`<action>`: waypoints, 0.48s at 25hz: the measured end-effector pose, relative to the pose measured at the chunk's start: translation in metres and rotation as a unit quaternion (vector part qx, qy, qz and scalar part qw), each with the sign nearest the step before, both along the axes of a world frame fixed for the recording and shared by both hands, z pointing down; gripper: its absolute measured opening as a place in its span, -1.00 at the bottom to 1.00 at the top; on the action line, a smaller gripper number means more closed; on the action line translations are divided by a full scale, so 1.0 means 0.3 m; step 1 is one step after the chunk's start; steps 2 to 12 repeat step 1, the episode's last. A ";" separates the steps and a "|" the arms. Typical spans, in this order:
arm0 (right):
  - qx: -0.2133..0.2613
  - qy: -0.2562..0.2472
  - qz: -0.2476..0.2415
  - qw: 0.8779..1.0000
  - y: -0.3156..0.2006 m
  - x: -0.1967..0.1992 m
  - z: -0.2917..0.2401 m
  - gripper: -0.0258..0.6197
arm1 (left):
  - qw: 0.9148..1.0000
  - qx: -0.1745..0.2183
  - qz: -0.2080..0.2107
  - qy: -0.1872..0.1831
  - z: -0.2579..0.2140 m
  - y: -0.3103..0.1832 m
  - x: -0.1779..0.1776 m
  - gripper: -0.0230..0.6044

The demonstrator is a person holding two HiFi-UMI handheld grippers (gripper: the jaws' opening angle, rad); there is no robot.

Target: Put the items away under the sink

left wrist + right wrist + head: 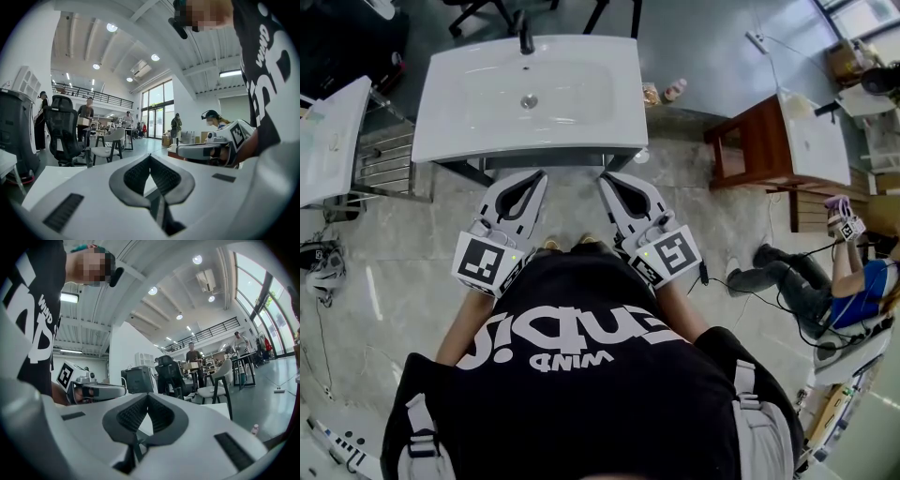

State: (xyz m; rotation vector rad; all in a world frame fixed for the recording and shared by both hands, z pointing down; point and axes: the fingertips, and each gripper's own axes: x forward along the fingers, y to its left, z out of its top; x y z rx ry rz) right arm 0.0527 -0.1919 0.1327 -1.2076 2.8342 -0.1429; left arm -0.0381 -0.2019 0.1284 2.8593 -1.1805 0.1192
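With the left tool (538,178) and right tool (607,179) both closed and empty by the white sink's (441,141) near edge, the small bottles (674,90) on the floor (694,216) beyond its far right corner are probably best reached with jaws opened first.

The left tongs (534,178) and right tongs (608,179) sit closed.

— Any print to read?
— Only on the black shirt (581,375): small white letters "WIND", upside down in the head view, below bigger white letters I can't read whole.
— And the cubes?
— The left cube (485,262) and right cube (673,253) carry black-and-white square markers, no letters or numbers.
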 end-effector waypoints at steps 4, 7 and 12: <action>0.000 0.000 0.000 1.000 -0.002 0.001 0.001 -0.87 | 1.000 -0.001 -0.001 0.000 0.002 -0.002 0.002 -0.86; 0.000 0.000 0.000 1.000 -0.002 0.001 0.001 -0.87 | 1.000 -0.001 -0.001 0.000 0.002 -0.002 0.002 -0.86; 0.000 0.000 0.000 1.000 -0.002 0.001 0.001 -0.87 | 1.000 -0.001 -0.001 0.000 0.002 -0.002 0.002 -0.86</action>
